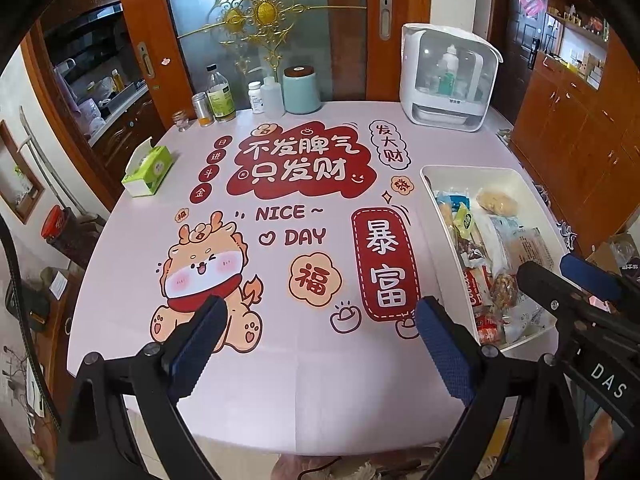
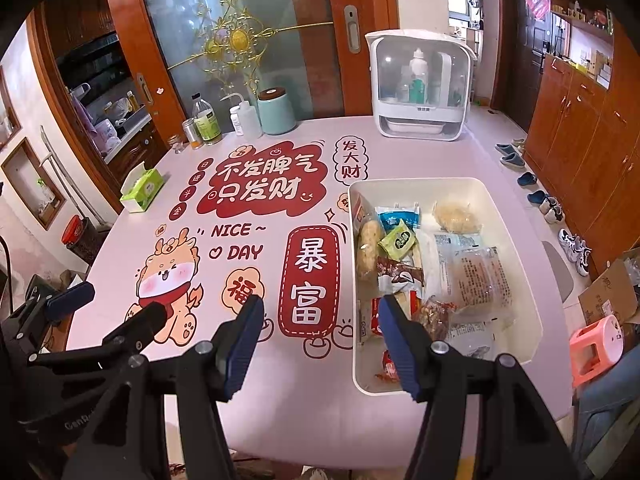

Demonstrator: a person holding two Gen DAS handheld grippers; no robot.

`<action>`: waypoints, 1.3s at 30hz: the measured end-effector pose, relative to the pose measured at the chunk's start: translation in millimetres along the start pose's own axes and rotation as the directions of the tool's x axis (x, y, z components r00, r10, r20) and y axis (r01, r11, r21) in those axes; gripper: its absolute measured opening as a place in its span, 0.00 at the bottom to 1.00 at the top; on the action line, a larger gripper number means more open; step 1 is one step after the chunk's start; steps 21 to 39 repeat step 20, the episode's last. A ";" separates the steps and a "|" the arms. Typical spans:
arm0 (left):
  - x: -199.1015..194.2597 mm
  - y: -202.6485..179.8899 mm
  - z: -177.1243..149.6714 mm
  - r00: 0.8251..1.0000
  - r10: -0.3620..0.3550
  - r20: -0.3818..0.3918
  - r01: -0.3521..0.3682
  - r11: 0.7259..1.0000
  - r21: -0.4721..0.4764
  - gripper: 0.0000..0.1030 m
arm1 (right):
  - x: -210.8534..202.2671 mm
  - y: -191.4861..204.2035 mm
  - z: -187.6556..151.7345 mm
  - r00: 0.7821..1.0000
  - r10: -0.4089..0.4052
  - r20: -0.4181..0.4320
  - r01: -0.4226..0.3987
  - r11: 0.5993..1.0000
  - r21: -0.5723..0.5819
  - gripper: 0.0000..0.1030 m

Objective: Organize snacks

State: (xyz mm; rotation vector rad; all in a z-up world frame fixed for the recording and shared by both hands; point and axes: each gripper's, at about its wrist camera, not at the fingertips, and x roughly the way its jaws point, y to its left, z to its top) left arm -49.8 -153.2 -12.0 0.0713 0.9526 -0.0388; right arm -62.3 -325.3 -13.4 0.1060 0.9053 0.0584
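Note:
A white rectangular bin [image 2: 516,240] stands on the right side of the pink printed table [image 2: 280,392]; it also shows in the left wrist view [image 1: 432,200]. It holds several wrapped snacks: a green packet [image 2: 398,242], a clear-wrapped pastry [image 2: 478,276], a pale round cake [image 2: 454,216] and a brown wrapper [image 2: 400,272]. My right gripper [image 2: 320,320] is open and empty, just above the bin's near left corner. My left gripper [image 1: 322,322] is open and empty over the table's front, left of the bin. Each gripper shows at the edge of the other's view.
At the back stand a white countertop cabinet [image 1: 448,84], a teal canister [image 1: 301,90], several bottles [image 1: 219,96] and a small jar. A green tissue box [image 1: 148,168] sits at the table's left edge. A pink stool [image 2: 596,348] and shoes are on the floor to the right.

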 end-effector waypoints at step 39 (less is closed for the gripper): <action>-1.0 -1.7 -5.1 1.000 -0.002 -0.004 0.002 1.000 -0.002 0.92 | -0.3 -0.9 -1.5 1.000 0.001 -0.002 -0.001 1.000 0.001 0.58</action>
